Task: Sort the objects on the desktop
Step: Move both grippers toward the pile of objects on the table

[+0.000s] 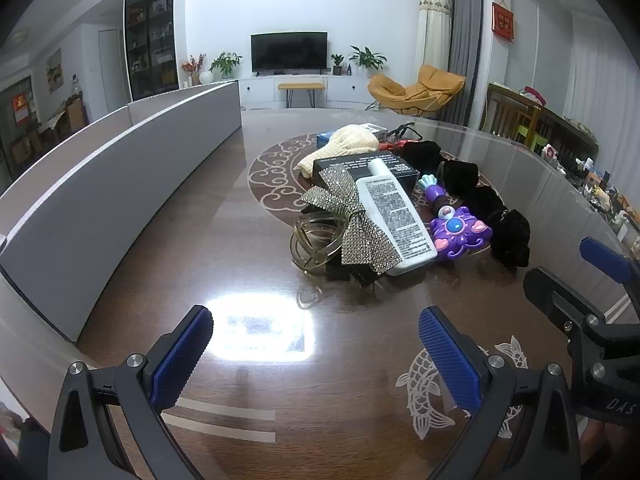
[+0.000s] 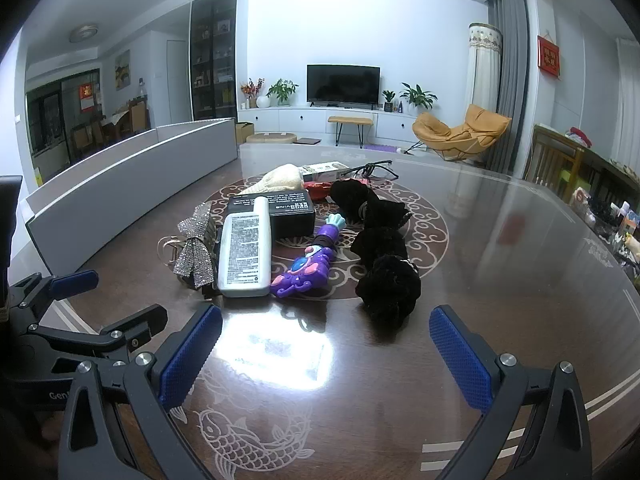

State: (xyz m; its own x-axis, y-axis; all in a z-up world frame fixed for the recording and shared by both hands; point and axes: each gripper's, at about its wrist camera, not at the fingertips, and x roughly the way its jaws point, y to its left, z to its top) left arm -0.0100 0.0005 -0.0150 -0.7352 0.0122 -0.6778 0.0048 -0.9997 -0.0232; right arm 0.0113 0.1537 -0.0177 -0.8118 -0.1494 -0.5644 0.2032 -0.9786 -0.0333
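A pile of objects lies mid-table: a white bottle (image 1: 398, 220) (image 2: 245, 254), a rhinestone bow clip (image 1: 356, 226) (image 2: 196, 250), a clear hair claw (image 1: 316, 242), a purple toy (image 1: 458, 230) (image 2: 306, 266), a black box (image 1: 360, 166) (image 2: 290, 212), black scrunchies (image 1: 496, 220) (image 2: 386, 264), a cream knit item (image 1: 344, 148) and glasses (image 2: 374, 170). My left gripper (image 1: 316, 354) is open and empty, short of the pile. My right gripper (image 2: 326, 354) is open and empty, just before the nearest scrunchie. Each gripper also shows at the edge of the other's view.
The glossy brown table (image 1: 240, 240) has white fish and cloud patterns. A long grey tray wall (image 1: 120, 184) (image 2: 132, 176) runs along the left. A cluttered shelf (image 1: 592, 184) stands at the right. A glare patch lies in front of both grippers.
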